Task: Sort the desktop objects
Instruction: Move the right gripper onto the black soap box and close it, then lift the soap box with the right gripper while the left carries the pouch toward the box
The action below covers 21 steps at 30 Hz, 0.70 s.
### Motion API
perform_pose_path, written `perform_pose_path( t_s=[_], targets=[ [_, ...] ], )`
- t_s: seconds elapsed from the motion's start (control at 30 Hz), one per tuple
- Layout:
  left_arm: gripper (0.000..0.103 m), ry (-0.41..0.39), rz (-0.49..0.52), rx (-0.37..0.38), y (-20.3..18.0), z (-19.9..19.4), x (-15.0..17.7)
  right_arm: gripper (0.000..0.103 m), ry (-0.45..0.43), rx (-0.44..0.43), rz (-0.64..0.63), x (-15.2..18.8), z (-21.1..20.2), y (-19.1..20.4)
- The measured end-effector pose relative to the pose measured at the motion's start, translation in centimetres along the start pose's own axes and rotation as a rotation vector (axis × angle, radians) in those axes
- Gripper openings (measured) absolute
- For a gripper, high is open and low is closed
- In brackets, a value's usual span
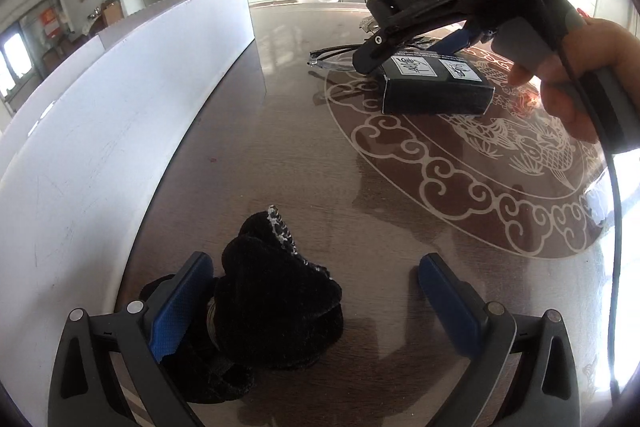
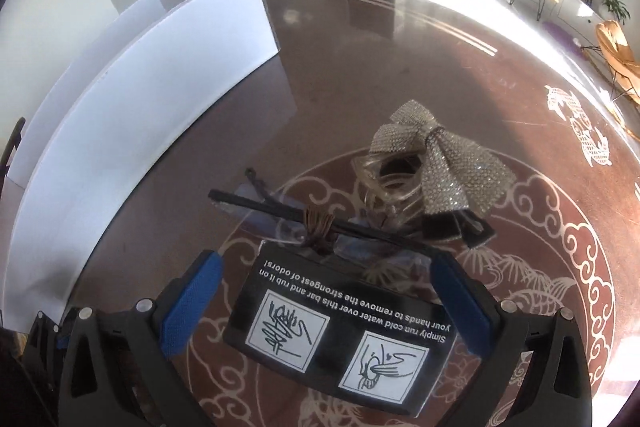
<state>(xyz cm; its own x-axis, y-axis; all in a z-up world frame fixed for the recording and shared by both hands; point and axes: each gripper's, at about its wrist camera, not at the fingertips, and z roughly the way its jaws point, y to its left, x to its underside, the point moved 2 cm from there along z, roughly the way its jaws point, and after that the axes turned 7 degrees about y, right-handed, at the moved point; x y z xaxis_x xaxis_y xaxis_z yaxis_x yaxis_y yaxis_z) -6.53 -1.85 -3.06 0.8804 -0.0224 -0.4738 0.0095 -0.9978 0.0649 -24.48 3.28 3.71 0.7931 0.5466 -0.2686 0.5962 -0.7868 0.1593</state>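
Observation:
In the left wrist view my left gripper (image 1: 316, 267) is open and low over the brown table (image 1: 280, 131). A black fuzzy hair accessory (image 1: 276, 303) with a beaded edge lies between its fingers, against the left pad (image 1: 184, 311) and well apart from the right one. In the right wrist view my right gripper (image 2: 326, 267) is open and straddles a black box (image 2: 340, 327) with white picture labels, with a gap on each side. The same box (image 1: 436, 87) lies under the right gripper's housing (image 1: 440, 7), which a hand (image 1: 568, 83) holds.
Beyond the box lie black-framed glasses (image 2: 276, 207), a brown hair tie (image 2: 320, 227), a clear claw clip (image 2: 384, 175) and a rhinestone bow (image 2: 440, 155). A white board (image 1: 120, 115) stands upright along the table's left side. A cable (image 1: 616, 227) hangs from the right gripper.

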Motion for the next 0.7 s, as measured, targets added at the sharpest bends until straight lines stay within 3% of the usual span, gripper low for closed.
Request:
perform_pose_path(
  t_s=[0.1, 0.23, 0.37, 0.4, 0.5, 0.7],
  targets=[
    [0.103, 0.001, -0.002, 0.001, 0.0, 0.1, -0.1, 0.103, 0.153, -0.088, -0.073, 2.2, 0.7, 0.8],
    [0.103, 0.003, -0.008, 0.003, -0.1, 0.1, -0.3, 0.103, 0.19, 0.001, -0.167, 4.9, 0.4, 2.0],
    [0.103, 0.001, -0.005, 0.004, -0.2, 0.1, -0.3, 0.103, 0.106, 0.055, -0.176, 5.7, 1.0, 2.9],
    [0.103, 0.001, -0.003, 0.005, -0.3, 0.1, -0.3, 0.099, 0.074, 0.053, -0.176, 5.7, 1.0, 3.2],
    [0.103, 0.001, -0.002, 0.007, -0.2, 0.2, -0.5, 0.061, -0.015, 0.062, -0.15, 6.1, 0.2, 3.8],
    [0.103, 0.001, 0.002, 0.008, -0.2, 0.2, -0.5, 0.061, -0.079, 0.106, -0.078, 11.1, -1.1, 4.5]
  ],
)
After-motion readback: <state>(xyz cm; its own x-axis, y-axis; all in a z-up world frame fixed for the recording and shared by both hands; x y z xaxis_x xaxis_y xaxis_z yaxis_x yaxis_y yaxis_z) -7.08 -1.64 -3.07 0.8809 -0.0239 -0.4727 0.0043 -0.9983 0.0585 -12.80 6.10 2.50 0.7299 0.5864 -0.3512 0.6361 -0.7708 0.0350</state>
